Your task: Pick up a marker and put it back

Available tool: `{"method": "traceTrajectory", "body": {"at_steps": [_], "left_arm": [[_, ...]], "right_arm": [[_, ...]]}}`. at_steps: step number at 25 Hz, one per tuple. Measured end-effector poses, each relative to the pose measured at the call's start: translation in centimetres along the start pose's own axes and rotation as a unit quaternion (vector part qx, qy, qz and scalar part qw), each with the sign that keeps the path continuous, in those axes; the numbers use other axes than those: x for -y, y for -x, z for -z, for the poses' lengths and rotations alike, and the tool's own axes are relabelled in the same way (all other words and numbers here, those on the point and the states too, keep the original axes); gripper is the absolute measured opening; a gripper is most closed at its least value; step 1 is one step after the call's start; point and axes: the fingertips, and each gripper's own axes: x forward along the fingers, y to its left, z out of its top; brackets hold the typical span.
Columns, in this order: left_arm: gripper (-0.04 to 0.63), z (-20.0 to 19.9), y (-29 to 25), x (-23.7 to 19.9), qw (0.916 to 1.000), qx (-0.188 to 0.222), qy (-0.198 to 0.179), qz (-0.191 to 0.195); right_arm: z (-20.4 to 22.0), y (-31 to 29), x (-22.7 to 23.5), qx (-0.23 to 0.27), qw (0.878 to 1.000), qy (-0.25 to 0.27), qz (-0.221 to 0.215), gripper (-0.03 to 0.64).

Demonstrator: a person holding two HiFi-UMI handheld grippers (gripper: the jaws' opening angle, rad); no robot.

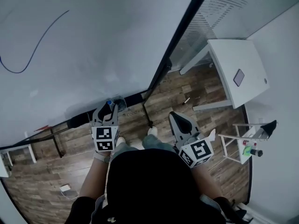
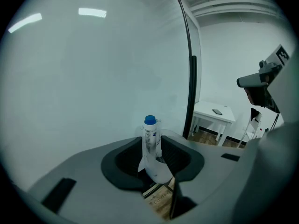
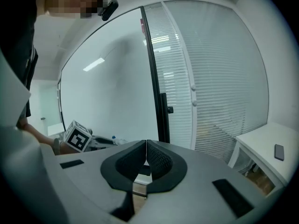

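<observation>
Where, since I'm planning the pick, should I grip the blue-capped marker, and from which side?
Probably on the marker, just below its cap, jaws either side, coming from the room side: it stands upright in a white holder at the whiteboard, lower part hidden.

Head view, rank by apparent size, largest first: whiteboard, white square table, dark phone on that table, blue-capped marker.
1. white whiteboard
2. white square table
3. dark phone and blue-capped marker: both tiny and look alike. The marker is partly hidden, so they are left unranked.
</observation>
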Motion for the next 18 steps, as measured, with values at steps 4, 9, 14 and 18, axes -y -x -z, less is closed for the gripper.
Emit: {"method": "traceTrajectory", "body": {"at_steps": [4, 9, 14, 18], "left_arm": [[0.13, -0.2, -0.5, -0.4, 0.9995, 0.002, 0.005, -0.032], [0.092, -0.9, -0.2, -0.3, 0.9987, 0.0, 0.006, -0.05], [0.083, -1.8, 0.6, 0.1, 0.9983, 0.01, 0.008, -0.057], [0.081, -3.0, 1.6, 0.0, 0.9981, 0.023, 0.013, -0.055]], "right_arm": [[0.0, -0.3, 1.2, -0.005, 1.0, 0.001, -0.019, 0.029], [0.0, -0.7, 1.8, -0.008, 0.999, 0.004, -0.044, 0.029], [-0.3, -1.4, 1.7, -0.01, 0.997, 0.01, -0.071, 0.029], [-0.9, -2.2, 1.0, -0.007, 0.996, 0.015, -0.093, 0.029]]}}
